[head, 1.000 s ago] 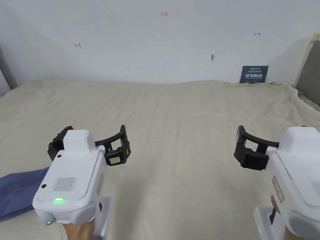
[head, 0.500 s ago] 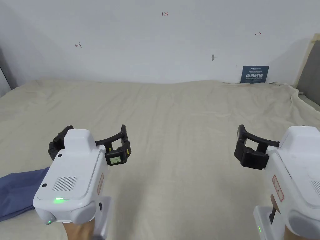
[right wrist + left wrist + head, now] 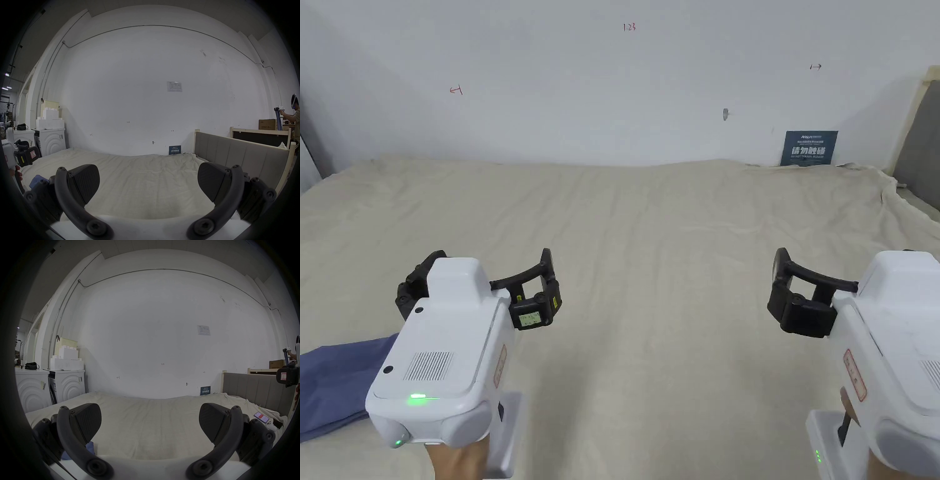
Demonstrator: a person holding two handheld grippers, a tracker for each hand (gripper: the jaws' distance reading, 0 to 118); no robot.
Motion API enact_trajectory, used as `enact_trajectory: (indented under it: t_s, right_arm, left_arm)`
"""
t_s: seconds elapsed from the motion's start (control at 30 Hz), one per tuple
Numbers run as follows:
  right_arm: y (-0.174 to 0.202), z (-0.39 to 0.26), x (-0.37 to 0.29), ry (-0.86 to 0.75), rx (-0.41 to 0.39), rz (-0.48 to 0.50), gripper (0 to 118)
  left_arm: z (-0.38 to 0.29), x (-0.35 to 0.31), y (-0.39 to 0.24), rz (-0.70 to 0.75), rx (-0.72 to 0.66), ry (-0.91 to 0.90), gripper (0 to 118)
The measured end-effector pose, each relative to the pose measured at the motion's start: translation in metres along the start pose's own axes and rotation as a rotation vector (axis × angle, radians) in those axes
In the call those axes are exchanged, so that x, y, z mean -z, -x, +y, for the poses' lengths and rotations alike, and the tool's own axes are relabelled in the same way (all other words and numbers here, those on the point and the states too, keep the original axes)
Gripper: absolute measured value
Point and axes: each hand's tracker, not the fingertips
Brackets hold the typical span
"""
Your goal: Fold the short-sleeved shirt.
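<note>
While jaws gape, shirt (image 3: 334, 381) lies leftward.

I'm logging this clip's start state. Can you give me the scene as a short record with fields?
surface: bed with a beige sheet
shirt: blue, lying at the near left edge of the bed, not yet folded
left hand-held gripper: open, held above the sheet, holding nothing
right hand-held gripper: open, held above the sheet, holding nothing
contact with shirt: none
</note>
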Motion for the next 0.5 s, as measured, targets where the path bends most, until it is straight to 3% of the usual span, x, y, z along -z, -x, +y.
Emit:
enact_trajectory:
  t_s: [0.5]
  right_arm:
    - [-0.0055, -0.0034, 0.0028, -0.002, -0.002, 0.0, 118]
  left_arm:
    - [0.0003, -0.0003, -0.0005, -0.005, -0.003, -0.001, 118]
